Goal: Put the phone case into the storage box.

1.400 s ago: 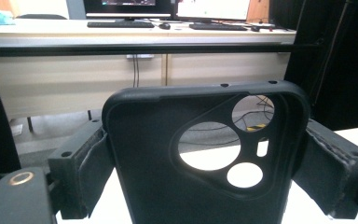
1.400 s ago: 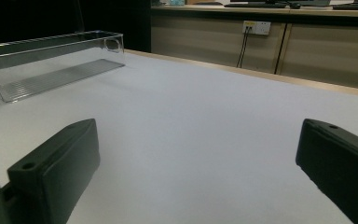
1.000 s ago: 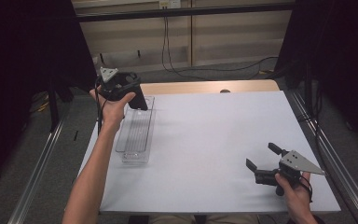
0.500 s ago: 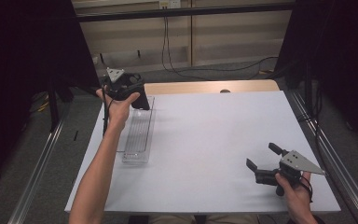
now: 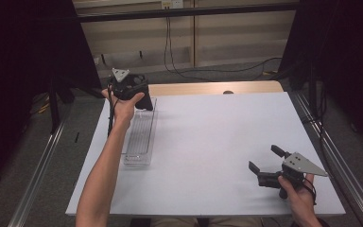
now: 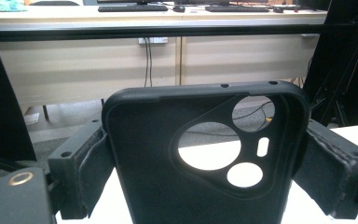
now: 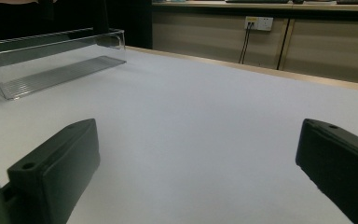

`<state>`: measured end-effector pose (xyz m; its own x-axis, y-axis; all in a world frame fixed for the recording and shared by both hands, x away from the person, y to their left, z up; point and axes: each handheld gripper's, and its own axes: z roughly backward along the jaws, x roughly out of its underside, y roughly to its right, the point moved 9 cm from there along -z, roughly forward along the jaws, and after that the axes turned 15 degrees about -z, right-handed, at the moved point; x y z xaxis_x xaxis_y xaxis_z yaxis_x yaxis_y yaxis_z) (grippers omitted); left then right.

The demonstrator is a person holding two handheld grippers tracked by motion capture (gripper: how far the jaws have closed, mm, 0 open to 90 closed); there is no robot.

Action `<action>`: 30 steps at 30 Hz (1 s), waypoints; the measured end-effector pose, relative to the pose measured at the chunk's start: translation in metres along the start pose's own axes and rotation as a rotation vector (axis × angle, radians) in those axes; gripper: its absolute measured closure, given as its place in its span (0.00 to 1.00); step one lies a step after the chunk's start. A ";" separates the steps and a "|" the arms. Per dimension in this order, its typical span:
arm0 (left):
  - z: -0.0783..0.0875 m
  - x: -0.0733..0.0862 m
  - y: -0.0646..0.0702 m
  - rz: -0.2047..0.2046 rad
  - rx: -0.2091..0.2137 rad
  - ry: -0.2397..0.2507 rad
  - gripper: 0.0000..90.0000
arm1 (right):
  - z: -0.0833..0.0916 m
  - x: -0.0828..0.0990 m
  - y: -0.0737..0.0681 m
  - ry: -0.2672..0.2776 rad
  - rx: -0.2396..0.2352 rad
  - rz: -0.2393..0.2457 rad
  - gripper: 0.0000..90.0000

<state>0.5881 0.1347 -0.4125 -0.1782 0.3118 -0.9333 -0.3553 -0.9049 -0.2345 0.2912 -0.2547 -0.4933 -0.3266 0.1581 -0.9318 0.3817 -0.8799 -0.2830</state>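
Here the left gripper [image 5: 139, 97] sits in the upper left of the high view, raised at the far end of a clear plastic tray [image 5: 139, 137], and it is clamped on a black phone case [image 5: 144, 100]. In the left gripper view the phone case [image 6: 168, 163] stands upright in the middle of the frame, its inner side facing the camera, with the padded jaws pressing on its two long edges from left and right. The camera cut-outs lie in the right half of the case, and through them the white surface [image 6: 205, 156] and the floor beyond can be seen.

The tray lies lengthwise along the left edge of the white surface [image 5: 217, 142], reaching from the upper left toward the middle left of the high view. In the right gripper view the tray [image 7: 51, 60] appears in the upper left corner, ribbed along its bottom and with nothing in it.

The right gripper [image 5: 267, 165] is in the lower right of the high view, low over the surface and well apart from the tray. Its jaws are spread wide with nothing between them, and in the right gripper view they stand at the lower left and lower right of the frame over bare white surface.
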 end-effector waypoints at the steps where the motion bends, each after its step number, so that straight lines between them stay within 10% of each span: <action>1: -0.001 0.001 0.001 0.005 -0.002 -0.003 0.15 | 0.000 0.000 0.000 -0.001 0.000 -0.001 0.00; 30: -0.020 0.024 0.004 -0.008 -0.026 -0.054 0.14 | 0.000 0.001 -0.001 -0.005 -0.005 -0.016 0.00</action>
<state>0.6003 0.1327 -0.4414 -0.2251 0.3332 -0.9156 -0.3328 -0.9095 -0.2491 0.2907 -0.2541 -0.4941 -0.3372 0.1695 -0.9261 0.3808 -0.8750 -0.2988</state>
